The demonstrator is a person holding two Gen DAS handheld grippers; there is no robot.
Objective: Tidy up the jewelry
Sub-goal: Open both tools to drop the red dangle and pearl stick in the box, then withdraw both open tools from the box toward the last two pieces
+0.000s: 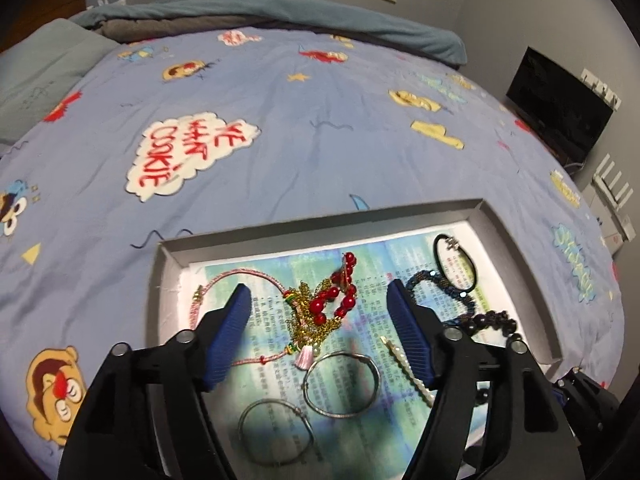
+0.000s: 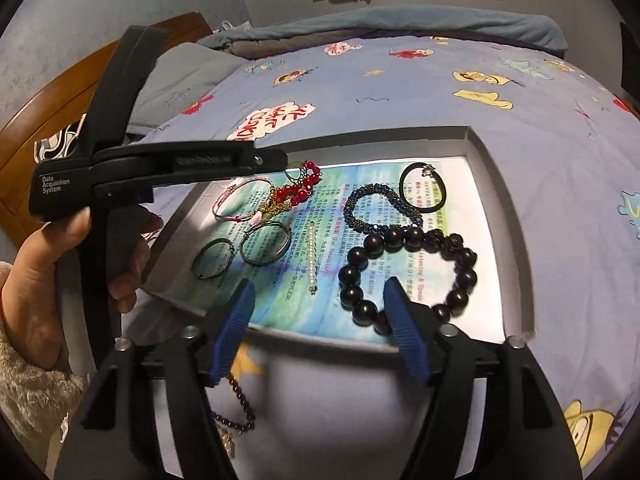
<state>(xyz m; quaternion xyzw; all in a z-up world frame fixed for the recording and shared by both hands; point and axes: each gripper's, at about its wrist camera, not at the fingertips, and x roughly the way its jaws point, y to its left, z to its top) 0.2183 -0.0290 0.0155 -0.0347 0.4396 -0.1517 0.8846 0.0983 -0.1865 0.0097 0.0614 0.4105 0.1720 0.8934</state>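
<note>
A shallow grey box lid (image 1: 500,224) (image 2: 504,184) lies on the bed, lined with a printed sheet. In it lie a red bead bracelet tangled with a gold chain (image 1: 332,300) (image 2: 298,190), a pink cord bracelet (image 1: 240,276) (image 2: 236,200), two metal hoops (image 1: 340,384) (image 2: 264,242), a pearl hair clip (image 1: 404,364) (image 2: 312,258), a blue bead bracelet (image 1: 444,288) (image 2: 380,208), a black hair tie (image 1: 456,260) (image 2: 424,186) and a dark wooden bead bracelet (image 2: 408,272). My left gripper (image 1: 318,300) is open above the red beads. My right gripper (image 2: 320,294) is open at the lid's near edge, beside the wooden beads.
The blue cartoon bedsheet (image 1: 280,120) covers the bed. A small dark bead bracelet (image 2: 240,412) lies on the sheet outside the lid, under my right gripper. A pillow (image 1: 36,72) lies at the left. A black monitor (image 1: 560,108) stands at the right wall.
</note>
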